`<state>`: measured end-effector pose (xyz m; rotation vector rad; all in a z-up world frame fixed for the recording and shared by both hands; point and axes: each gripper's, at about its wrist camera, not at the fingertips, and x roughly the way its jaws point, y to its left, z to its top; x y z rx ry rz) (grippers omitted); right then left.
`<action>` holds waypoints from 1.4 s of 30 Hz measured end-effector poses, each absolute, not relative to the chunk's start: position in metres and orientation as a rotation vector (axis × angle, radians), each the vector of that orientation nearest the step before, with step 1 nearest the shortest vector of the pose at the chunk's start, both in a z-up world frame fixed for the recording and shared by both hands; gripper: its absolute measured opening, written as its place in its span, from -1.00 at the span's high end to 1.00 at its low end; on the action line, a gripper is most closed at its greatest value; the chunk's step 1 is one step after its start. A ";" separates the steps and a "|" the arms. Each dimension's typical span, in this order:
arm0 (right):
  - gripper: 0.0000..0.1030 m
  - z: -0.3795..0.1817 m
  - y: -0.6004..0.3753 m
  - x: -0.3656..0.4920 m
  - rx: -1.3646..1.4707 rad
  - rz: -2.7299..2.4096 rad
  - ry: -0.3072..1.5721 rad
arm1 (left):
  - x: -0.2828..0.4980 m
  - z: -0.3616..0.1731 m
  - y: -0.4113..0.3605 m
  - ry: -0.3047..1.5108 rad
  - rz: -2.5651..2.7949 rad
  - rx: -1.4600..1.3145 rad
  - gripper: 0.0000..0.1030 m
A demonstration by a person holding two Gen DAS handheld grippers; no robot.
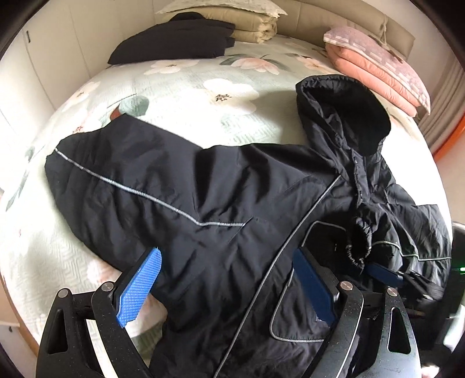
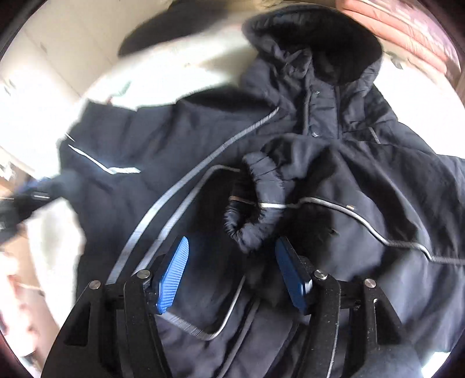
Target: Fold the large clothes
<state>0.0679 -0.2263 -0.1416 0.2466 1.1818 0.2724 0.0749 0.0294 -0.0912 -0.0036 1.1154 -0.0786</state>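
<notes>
A: Your black hooded jacket point(image 1: 232, 203) lies spread on the floral bedspread point(image 1: 180, 96), one sleeve point(image 2: 334, 189) folded in across the chest, the other sleeve point(image 1: 101, 174) lying out flat. Both tongs are released: left gripper point(image 1: 229, 285) and right gripper point(image 2: 232, 276) hover empty

B: The risk?

A: That puffy cuff point(image 2: 250, 215) looks springy; it may roll back, and slick shell fabric could slip if you pinch only one layer

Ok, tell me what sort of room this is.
Most likely a bedroom. The black jacket lies spread on a bed with a floral bedspread, folded quilts and a pillow are stacked at its head, and pale cupboard doors line the wall.
</notes>
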 end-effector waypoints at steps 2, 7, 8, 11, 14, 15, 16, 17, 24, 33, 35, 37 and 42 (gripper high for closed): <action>-0.29 -0.117 -0.248 0.054 0.258 0.242 1.147 | 0.077 -0.090 0.023 1.116 -0.116 -0.008 -0.80; -0.29 -0.081 -0.323 0.031 0.167 0.012 1.078 | 0.086 -0.104 -0.025 1.174 -0.324 -0.072 -0.80; -0.26 -0.080 -0.336 0.031 0.150 -0.029 1.076 | 0.087 -0.108 -0.035 1.180 -0.353 -0.076 -0.80; 0.11 -0.093 -0.389 0.031 0.141 -0.144 1.109 | 0.091 -0.127 -0.069 1.225 -0.442 -0.075 -0.80; 0.12 -0.111 -0.427 0.032 0.224 -0.191 1.118 | 0.097 -0.138 -0.087 1.246 -0.478 -0.081 -0.80; 0.17 -0.120 -0.435 0.033 0.259 -0.187 1.123 | 0.099 -0.142 -0.092 1.251 -0.489 -0.083 -0.80; 0.17 -0.129 -0.442 0.034 0.283 -0.188 1.134 | 0.102 -0.146 -0.097 1.259 -0.490 -0.078 -0.80; 0.18 -0.140 -0.445 0.036 0.305 -0.184 1.152 | 0.104 -0.152 -0.102 1.270 -0.496 -0.075 -0.79; 0.18 -0.200 -0.441 0.041 0.349 -0.138 1.249 | 0.121 -0.191 -0.113 1.379 -0.565 -0.179 0.13; 0.18 -0.174 -0.436 0.037 0.346 -0.081 1.229 | 0.119 -0.153 -0.085 1.278 -0.668 -0.287 0.68; 0.13 -0.160 -0.430 0.038 0.363 -0.046 1.202 | 0.125 -0.138 -0.072 1.250 -0.660 -0.302 0.68; 0.13 -0.144 -0.423 0.035 0.364 -0.004 1.169 | 0.128 -0.123 -0.050 1.222 -0.639 -0.308 0.68; 0.12 -0.115 -0.407 0.034 0.383 0.076 1.109 | 0.141 -0.124 0.001 1.247 -0.545 -0.241 0.68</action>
